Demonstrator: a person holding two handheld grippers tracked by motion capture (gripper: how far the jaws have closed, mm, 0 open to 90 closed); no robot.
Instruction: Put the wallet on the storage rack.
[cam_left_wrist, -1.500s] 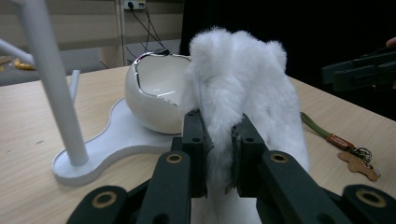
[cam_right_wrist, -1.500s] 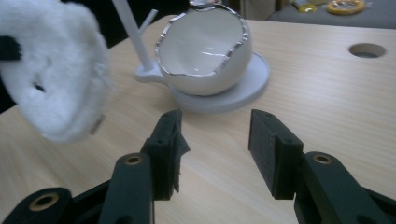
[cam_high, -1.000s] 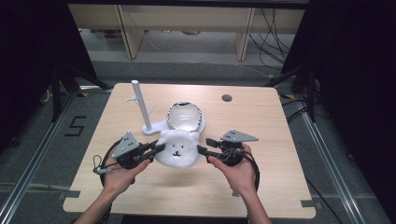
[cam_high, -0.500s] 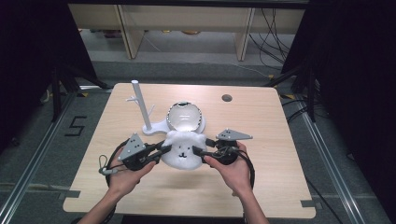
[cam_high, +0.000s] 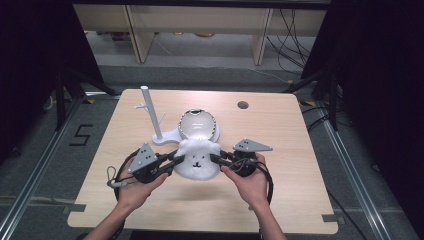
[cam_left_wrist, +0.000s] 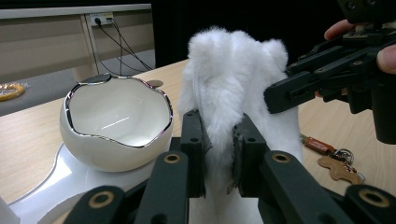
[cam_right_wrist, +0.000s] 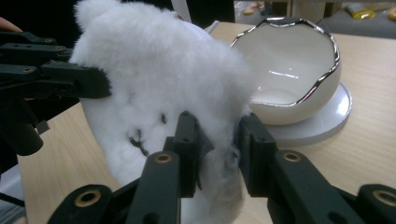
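A white plush pouch (cam_high: 198, 160) with a small embroidered face sits at the lower middle of the high view, held up between the two grippers above the wooden desk (cam_high: 280, 140). The left gripper (cam_high: 172, 161) comes in from the left of the frame and pinches the pouch's left edge; in the left gripper view its two black jaws press into the fur (cam_left_wrist: 219, 140) on either side. The right gripper (cam_high: 223, 160) comes in from the right of the frame, and its jaws have just been closing; in the right gripper view they clamp a fold of the fluffy fabric (cam_right_wrist: 219, 154) at the bottom centre. Each gripper carries a grey three-cornered plate on top.

Just behind the pouch, toward the middle of the high view, stands a glossy white egg-shaped bowl (cam_high: 198, 124) with a jagged silver rim, on a white base. A white branching stand (cam_high: 150, 112) rises from that base at its left. In the left gripper view, a key ring with a brown charm (cam_left_wrist: 334, 161) lies on the desk at the right.
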